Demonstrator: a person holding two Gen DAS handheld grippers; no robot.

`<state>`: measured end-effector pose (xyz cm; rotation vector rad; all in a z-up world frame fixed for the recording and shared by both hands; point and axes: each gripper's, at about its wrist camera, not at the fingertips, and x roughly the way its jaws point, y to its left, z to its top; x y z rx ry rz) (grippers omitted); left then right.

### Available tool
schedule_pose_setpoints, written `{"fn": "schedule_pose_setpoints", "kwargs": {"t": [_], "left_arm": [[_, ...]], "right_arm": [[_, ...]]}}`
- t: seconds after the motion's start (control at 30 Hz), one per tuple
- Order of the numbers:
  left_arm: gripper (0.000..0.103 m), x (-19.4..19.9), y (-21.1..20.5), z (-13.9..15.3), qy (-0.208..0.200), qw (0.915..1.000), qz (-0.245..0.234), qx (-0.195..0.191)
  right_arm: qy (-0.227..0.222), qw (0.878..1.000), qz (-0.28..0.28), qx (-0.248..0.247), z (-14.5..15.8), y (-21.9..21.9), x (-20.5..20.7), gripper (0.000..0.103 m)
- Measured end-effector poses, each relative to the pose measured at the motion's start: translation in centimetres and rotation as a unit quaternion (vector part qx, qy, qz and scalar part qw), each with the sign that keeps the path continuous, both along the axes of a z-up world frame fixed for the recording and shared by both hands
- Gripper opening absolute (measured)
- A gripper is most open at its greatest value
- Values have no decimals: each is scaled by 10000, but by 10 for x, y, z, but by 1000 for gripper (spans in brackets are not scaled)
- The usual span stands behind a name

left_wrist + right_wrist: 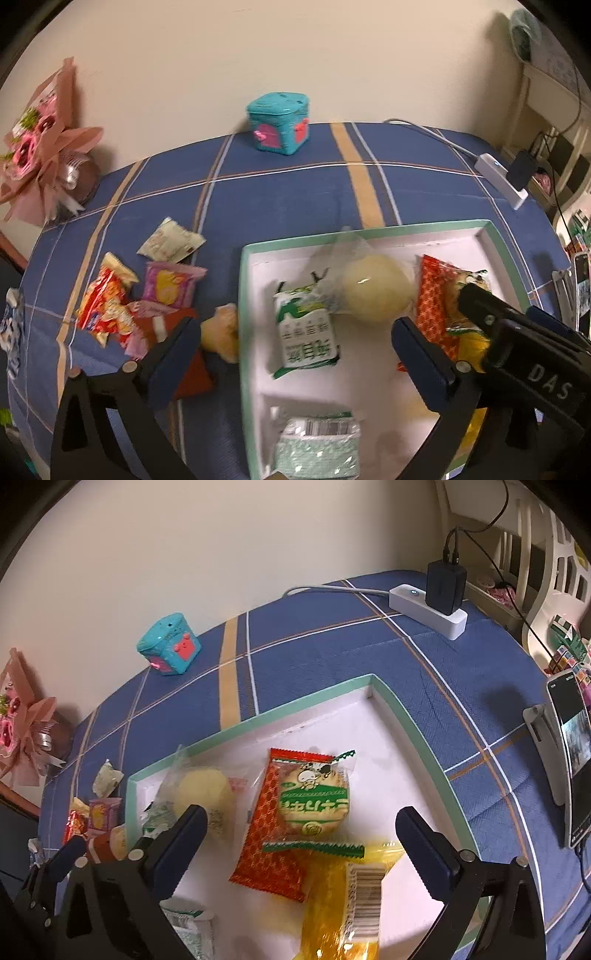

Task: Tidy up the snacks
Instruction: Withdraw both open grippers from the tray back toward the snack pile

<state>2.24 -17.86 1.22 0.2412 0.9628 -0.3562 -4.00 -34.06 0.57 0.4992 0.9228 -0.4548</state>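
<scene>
A white tray with a green rim point(243, 295) point(413, 723) lies on the blue checked table. In it lie a green-white pack point(306, 328), a pale round bun in clear wrap point(373, 291) point(203, 790), a red pack point(273, 834), a green cookie pack point(314, 805), a yellow pack point(340, 897) and a mint pack point(317, 446). Loose snacks lie left of the tray: a red-yellow pack point(107, 306), a pink pack point(170, 284), a pale pack point(170, 243). My left gripper point(295, 343) is open over the tray's left edge. My right gripper point(299, 830) is open above the cookie pack.
A teal box with pink patches point(280, 123) point(170, 644) stands at the table's back. A white power strip with a black charger point(432, 598) sits at the back right. A phone on a stand point(569, 760) is at the right. A pink bouquet point(40, 147) leans at the left.
</scene>
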Motion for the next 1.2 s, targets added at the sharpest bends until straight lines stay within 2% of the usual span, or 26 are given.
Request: {"fn": "schedule_pose_setpoints", "kwargs": {"t": [0.27,0.43,0.6,0.87,1.2], "left_arm": [[103,7,37,0,324,9979,556,-8],[103,14,70,-6,755,9927,941,-34],[103,22,106,-10,997,9865,1294,-107],[103,32,159,-6,1072,9772,1824,-198],[103,42,207,5,1002,9681,2268,-369]], "right_arm": [[44,10000,13,-86,7,13,-8,103],[229,9997,21,-117,5,24,-12,103],[466,9989,19,7,-3,32,-14,103],[593,9980,202,-100,2,62,-5,103],[339,9966,693,-291,25,114,14,103]]}}
